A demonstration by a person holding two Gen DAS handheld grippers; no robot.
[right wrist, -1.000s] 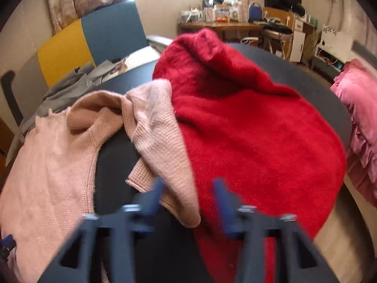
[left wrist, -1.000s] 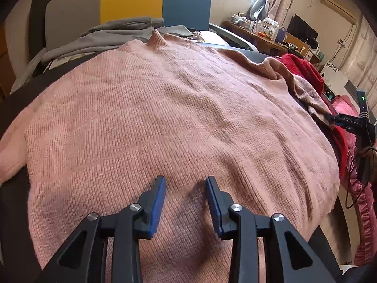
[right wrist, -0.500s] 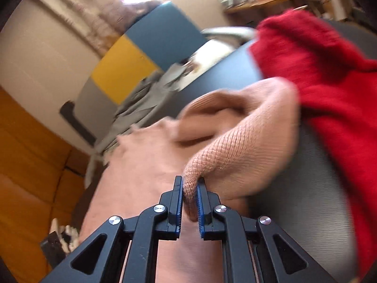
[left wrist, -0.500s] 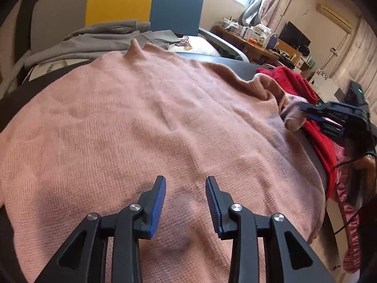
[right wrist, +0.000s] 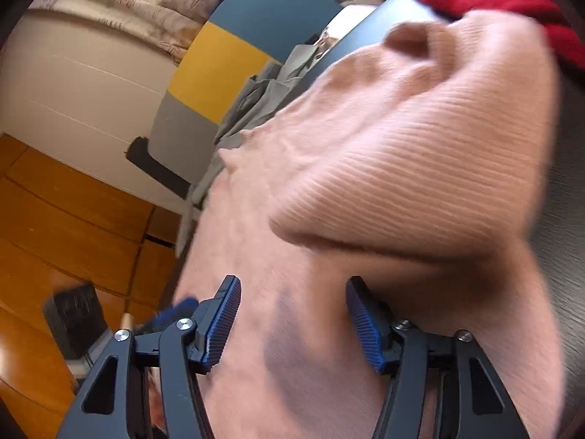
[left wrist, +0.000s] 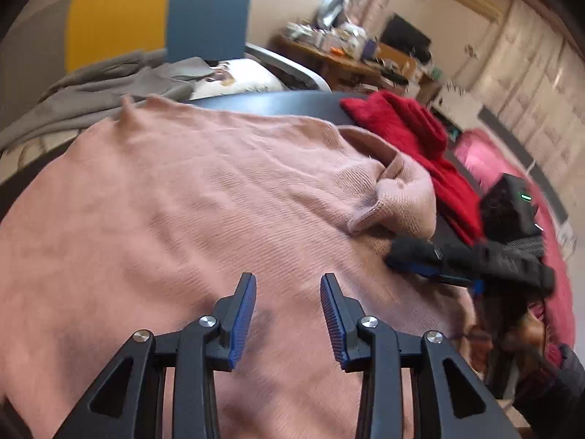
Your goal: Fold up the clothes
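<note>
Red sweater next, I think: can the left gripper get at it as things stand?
Probably not directly. The red sweater lies beyond the pink sweater's folded-over sleeve, and the right gripper, jaws opening, sits across that path from the left gripper.

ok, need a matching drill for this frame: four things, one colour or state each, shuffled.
Things:
1. sweater
2. sleeve
3. red knit
4. grey garment

States:
A. bunched on the table's far right
B. folded in over the body
C. spread flat, pink
D. draped by the chair

Pairs: 1-C, 2-B, 3-A, 4-D
</note>
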